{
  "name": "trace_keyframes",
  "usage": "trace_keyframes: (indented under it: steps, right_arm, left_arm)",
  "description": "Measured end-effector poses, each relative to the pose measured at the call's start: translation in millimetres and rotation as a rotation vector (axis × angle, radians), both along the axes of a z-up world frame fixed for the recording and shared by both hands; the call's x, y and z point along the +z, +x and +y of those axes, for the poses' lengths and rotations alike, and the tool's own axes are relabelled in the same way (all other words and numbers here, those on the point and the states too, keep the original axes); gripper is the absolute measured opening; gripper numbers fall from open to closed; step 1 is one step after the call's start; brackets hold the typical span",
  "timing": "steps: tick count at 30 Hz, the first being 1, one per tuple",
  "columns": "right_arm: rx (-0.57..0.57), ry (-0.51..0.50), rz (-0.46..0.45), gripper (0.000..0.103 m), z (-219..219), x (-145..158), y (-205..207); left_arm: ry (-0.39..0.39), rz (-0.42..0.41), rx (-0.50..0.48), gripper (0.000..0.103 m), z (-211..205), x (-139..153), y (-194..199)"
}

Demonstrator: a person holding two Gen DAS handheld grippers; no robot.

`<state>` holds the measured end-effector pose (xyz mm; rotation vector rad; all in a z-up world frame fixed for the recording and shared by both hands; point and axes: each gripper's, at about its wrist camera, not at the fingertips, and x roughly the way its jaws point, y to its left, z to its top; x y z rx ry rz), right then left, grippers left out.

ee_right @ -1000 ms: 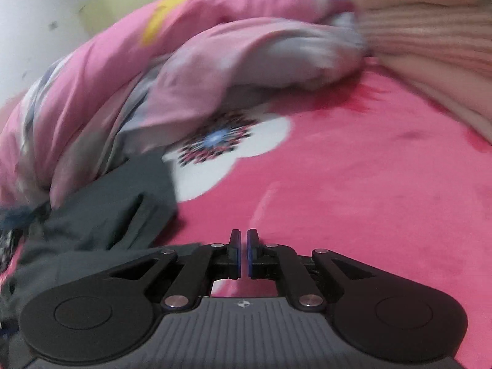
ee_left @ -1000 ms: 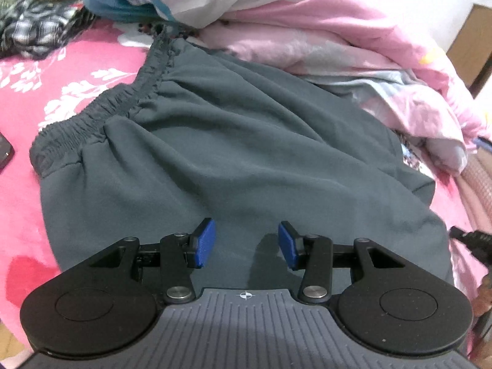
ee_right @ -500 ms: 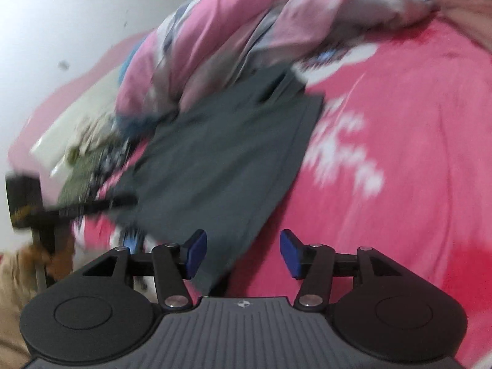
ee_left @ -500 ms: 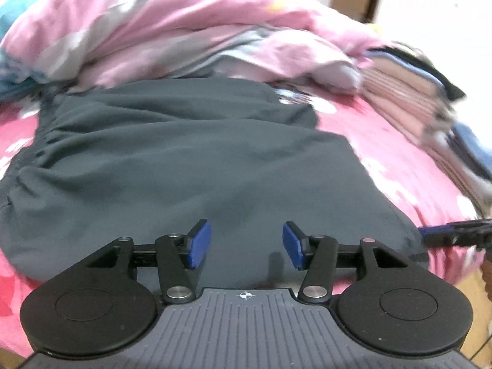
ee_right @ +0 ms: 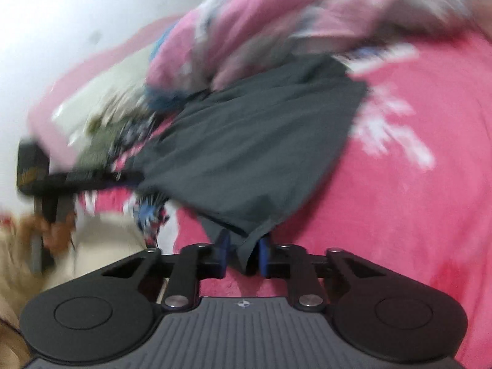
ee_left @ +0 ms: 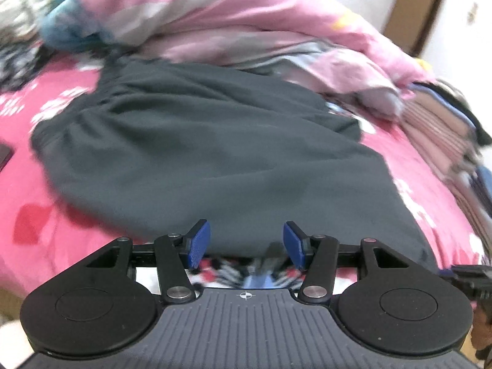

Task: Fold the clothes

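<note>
A bed [ee_left: 46,209] covered in a bright pink blanket with white flowers fills both views, running from the lower left to the right edge of the left wrist frame. Across the top of that frame lies a rumpled pink and grey quilt [ee_left: 246,21], and down the right edge sits a stack of folded striped cloth [ee_left: 442,135], blurred. In the middle of the frame the dark grey garment [ee_left: 215,153] is spread flat on the bed, its gathered waistband toward the upper left and its near hem just in front of the left hand-held gripper [ee_left: 247,244]. That gripper is released: its 2 blue pads stand well apart with nothing between them, just over the hem and a patch of patterned fabric below it. In the right wrist frame the same garment [ee_right: 255,150] stretches from the upper right down to the lower centre, where a bunched corner of it hangs pinched between the blue pads of the right hand-held gripper [ee_right: 241,253], which is clenched on the cloth. The left hand-held gripper shows there at the left edge as a blurred black bar, with a hand [ee_right: 52,230] below it
</note>
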<state>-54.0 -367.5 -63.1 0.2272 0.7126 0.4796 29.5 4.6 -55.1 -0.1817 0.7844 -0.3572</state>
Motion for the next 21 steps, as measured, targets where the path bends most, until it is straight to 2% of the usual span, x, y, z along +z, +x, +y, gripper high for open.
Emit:
trace_keyframes:
  steps: [3, 5, 6, 18, 20, 21]
  right_arm:
    - [0.071, -0.223, -0.134, 0.001, 2.8, 29.6, 7.8]
    - [0.093, -0.371, -0.288, 0.001, -3.0, 61.4, 5.7]
    - [0.088, -0.366, -0.295, 0.001, -6.6, 64.0, 4.9]
    - [0.004, -0.079, -0.123, 0.003, -48.9, 51.8, 1.2]
    - [-0.009, -0.031, -0.094, 0.008, -55.9, 49.7, 0.6]
    - [-0.016, -0.007, -0.08, 0.016, -59.5, 48.7, 0.3]
  left_arm:
    - [-0.034, 0.009, 0.039, 0.052, 12.4, 0.0, -0.4]
    - [-0.046, -0.003, 0.052, 0.052, 18.7, 2.3, -1.7]
    - [-0.05, -0.008, 0.058, 0.052, 21.1, 3.2, -2.0]
    - [-0.066, 0.0, 0.069, 0.052, 25.9, -1.9, 0.2]
    - [-0.065, 0.003, 0.066, 0.052, 25.9, -3.0, 0.3]
    - [-0.064, 0.005, 0.065, 0.052, 25.8, -3.6, 0.3]
